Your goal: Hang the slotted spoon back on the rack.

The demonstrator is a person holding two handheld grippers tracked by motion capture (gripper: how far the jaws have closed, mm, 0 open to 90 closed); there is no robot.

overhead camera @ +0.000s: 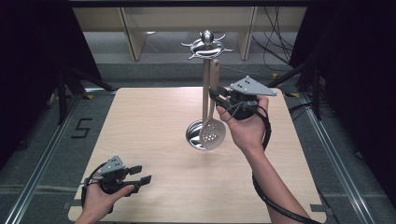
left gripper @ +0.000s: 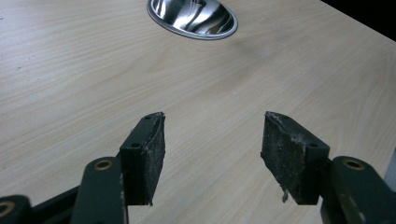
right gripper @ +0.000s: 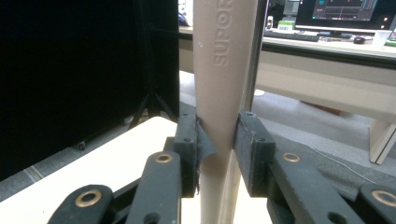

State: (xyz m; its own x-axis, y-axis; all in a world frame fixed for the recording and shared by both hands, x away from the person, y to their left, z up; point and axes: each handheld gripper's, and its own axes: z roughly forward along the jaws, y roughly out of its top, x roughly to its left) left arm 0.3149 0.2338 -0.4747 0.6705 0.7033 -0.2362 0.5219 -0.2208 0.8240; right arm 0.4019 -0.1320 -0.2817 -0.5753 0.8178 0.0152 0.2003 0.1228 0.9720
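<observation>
A metal utensil stand rises at the table's middle, with a round base [overhead camera: 193,136], a thin pole and a hooked crown [overhead camera: 206,45]. A beige perforated spoon [overhead camera: 212,133] hangs upright beside the pole, its bowl low over the base. My right gripper [overhead camera: 215,96] is shut on the spoon's handle [right gripper: 224,70], the pads pressing its two sides at mid-height [right gripper: 218,154]. Whether the handle's top rests on a hook I cannot tell. My left gripper [overhead camera: 140,174] lies low near the front left of the table, open with nothing between its pads [left gripper: 212,140]. The shiny base [left gripper: 192,18] shows ahead of it.
The wooden table [overhead camera: 140,121] has bare surface all around the stand. Dark curtains flank both sides, with a tripod leg [overhead camera: 63,93] at the left. Cables [overhead camera: 275,37] and wooden furniture legs stand on the floor behind the far edge.
</observation>
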